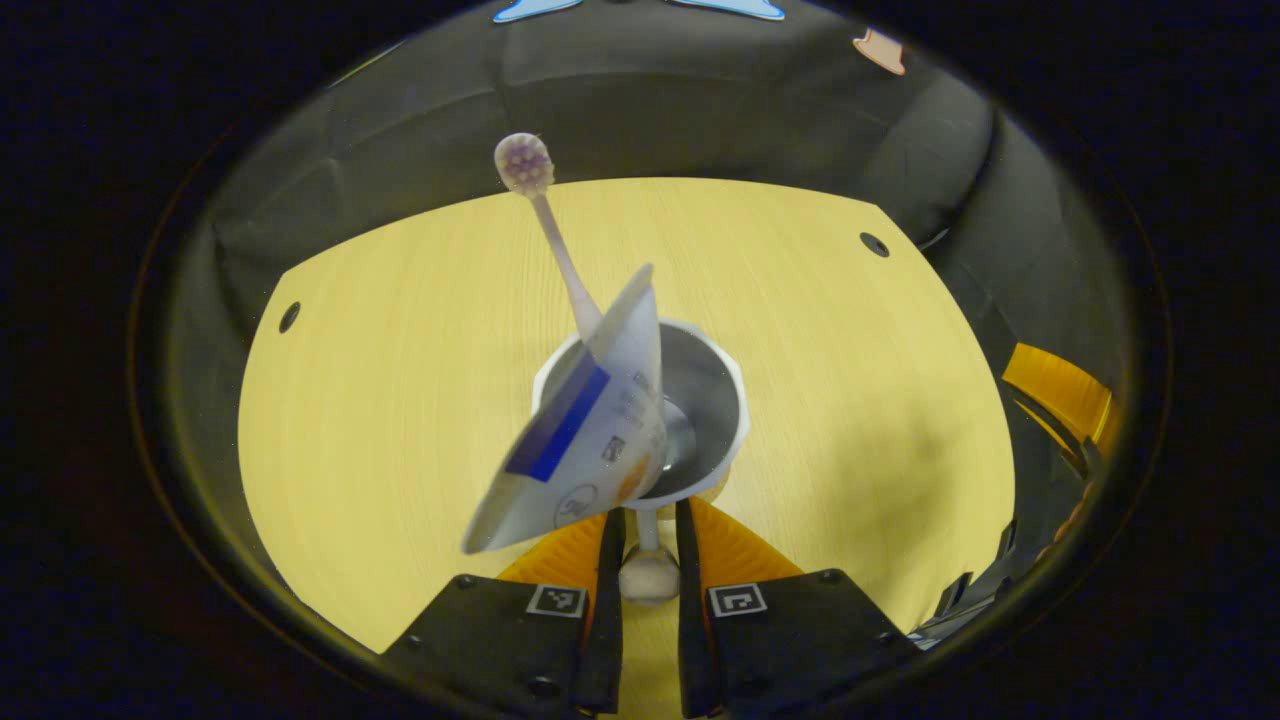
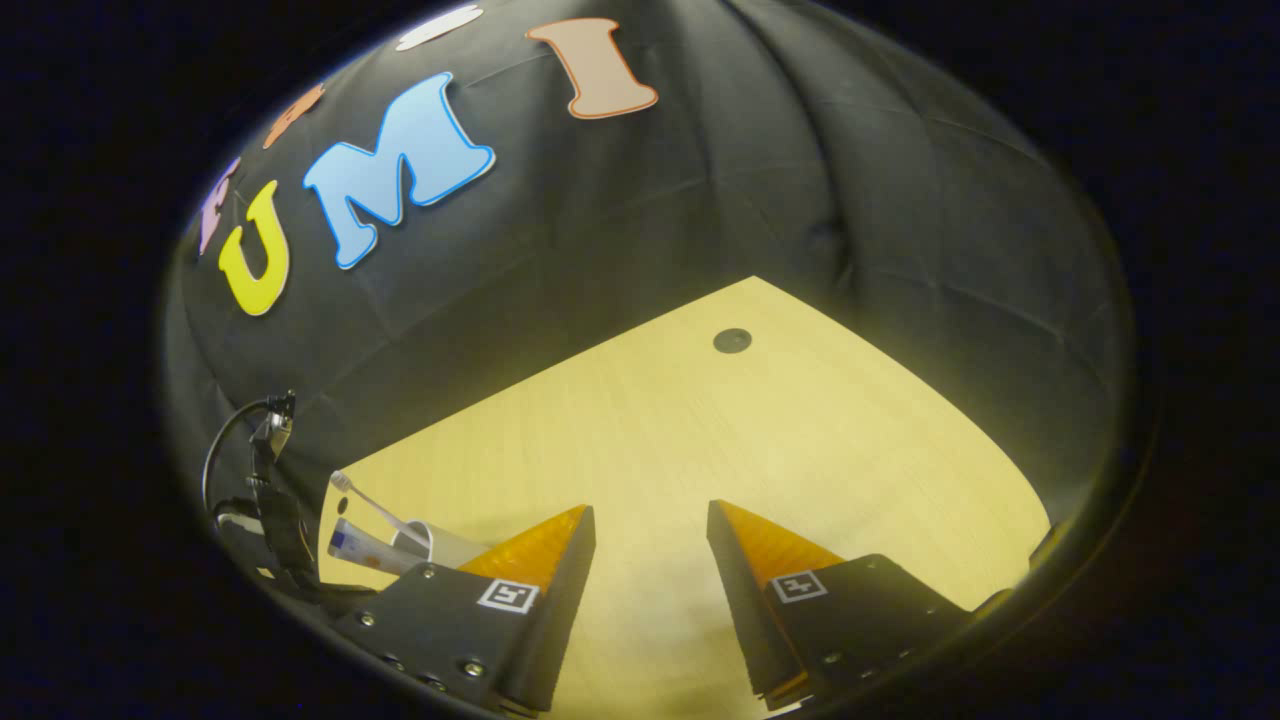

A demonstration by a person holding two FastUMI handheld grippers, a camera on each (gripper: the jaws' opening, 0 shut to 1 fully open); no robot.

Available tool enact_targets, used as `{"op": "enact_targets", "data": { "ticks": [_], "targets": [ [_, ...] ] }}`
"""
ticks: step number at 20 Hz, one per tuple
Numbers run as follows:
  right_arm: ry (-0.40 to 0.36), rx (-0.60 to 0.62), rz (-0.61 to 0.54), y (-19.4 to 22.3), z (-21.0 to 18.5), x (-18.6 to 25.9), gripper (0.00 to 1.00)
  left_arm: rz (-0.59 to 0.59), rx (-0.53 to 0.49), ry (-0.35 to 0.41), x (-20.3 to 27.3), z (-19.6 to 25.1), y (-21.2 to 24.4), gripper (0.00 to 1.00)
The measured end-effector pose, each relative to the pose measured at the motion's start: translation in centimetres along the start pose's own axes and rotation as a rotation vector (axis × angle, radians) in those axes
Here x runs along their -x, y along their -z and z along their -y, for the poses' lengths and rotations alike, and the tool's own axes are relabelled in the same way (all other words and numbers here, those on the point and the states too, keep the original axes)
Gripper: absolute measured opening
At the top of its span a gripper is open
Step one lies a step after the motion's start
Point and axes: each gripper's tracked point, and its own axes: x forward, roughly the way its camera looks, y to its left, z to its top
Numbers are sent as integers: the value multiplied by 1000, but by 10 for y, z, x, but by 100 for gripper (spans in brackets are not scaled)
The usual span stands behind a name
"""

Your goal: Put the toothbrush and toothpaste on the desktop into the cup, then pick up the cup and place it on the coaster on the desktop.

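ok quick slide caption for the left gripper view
Left gripper closed on the handle of the cup, toothbrush and toothpaste inside, above the desktop.

Pale wood desktop (image 2: 800, 430) — black cloth wall (image 2: 850, 170)

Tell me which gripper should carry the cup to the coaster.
Left. The left gripper straddles the white plastic cup's handle, jaws nearly closed; the right gripper hangs open over bare wooden desktop.

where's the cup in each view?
Left gripper view: the white plastic cup sits at centre, just ahead of the left hand-held gripper, with the toothbrush and toothpaste tube in it.
Right gripper view: the cup is at the lower left.
Shared landmark: the yellow wooden desktop.
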Motion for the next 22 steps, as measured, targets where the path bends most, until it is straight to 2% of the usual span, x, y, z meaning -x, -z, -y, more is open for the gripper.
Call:
{"op": "enact_targets", "data": {
  "ticks": [7, 16, 17, 18, 21, 22],
  "targets": [
    [12, -14, -5, -2, 20, 1, 69, -9, -2, -12, -9, -2, 5, 30],
    [-3, -3, -23, -3, 29, 0, 69, 16, -20, -67, -24, 4, 13, 31],
    [-6, -4, -23, -4, 30, 0, 69, 17, -19, -70, -24, 4, 14, 36],
    [-9, -7, -22, -5, 30, 0, 69, 19, -16, -72, -23, 5, 14, 31],
    [-22, -10, -27, -6, 28, 2, 69, 21, -12, -81, -20, 2, 12, 41],
    [-26, -6, -24, -5, 28, 4, 69, 24, -13, -86, -21, 2, 12, 36]
  ]
}}
